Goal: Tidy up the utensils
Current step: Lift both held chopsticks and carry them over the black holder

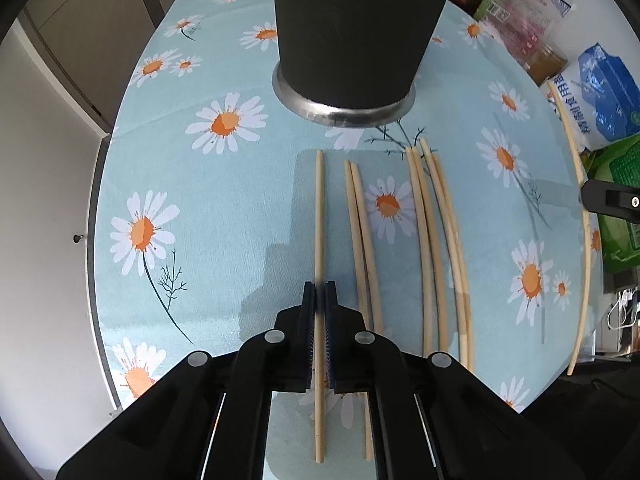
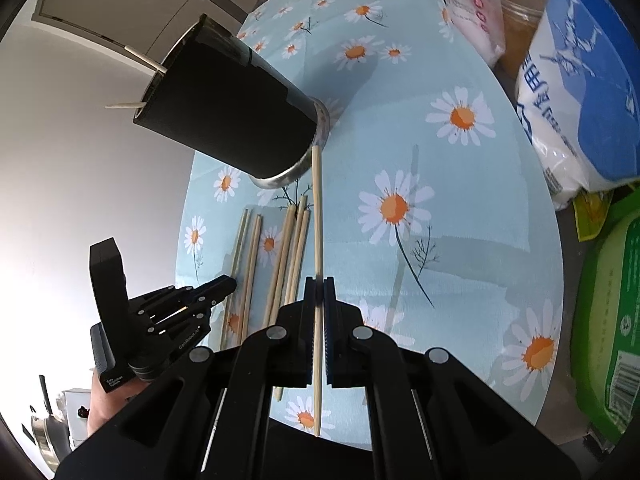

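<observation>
The top of the black holder [image 1: 352, 28] runs off my left view's upper edge. My own black frame covers the near ends of several chopsticks [image 1: 430, 248]. Print on the blue bag [image 2: 580, 92] is unreadable.

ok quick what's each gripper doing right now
Left gripper: shut on a chopstick.
Right gripper: shut on another chopstick.
</observation>
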`<state>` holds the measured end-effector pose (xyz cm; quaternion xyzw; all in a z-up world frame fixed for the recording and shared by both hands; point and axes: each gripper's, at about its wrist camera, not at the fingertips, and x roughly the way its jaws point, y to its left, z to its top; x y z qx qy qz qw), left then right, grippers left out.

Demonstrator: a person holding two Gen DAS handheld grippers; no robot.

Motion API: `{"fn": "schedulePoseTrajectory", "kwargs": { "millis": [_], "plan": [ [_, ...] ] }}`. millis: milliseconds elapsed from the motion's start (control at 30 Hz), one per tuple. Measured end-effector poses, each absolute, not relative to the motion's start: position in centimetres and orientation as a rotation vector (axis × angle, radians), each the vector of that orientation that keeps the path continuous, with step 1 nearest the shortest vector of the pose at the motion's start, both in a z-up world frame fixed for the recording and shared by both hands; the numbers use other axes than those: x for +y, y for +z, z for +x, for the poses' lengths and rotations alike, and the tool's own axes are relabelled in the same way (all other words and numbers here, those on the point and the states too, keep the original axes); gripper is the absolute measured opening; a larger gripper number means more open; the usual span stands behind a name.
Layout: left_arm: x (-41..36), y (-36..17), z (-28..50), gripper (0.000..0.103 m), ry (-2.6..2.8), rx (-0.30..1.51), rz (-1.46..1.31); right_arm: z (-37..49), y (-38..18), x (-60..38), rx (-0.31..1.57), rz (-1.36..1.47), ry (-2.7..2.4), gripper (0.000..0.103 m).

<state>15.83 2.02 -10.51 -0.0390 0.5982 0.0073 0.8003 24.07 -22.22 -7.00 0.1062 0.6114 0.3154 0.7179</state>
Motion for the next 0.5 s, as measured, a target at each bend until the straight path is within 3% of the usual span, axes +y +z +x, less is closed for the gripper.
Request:
{"fn": "schedulePoseTrajectory", "kwargs": {
  "millis": [500],
  "plan": [
    [0.4,-2.4,15.1,0.004,-0.008,1.093,-0.131,24.6,-4.5,-20.6,1.266,0.181,0.802,0.004]
  ]
}}
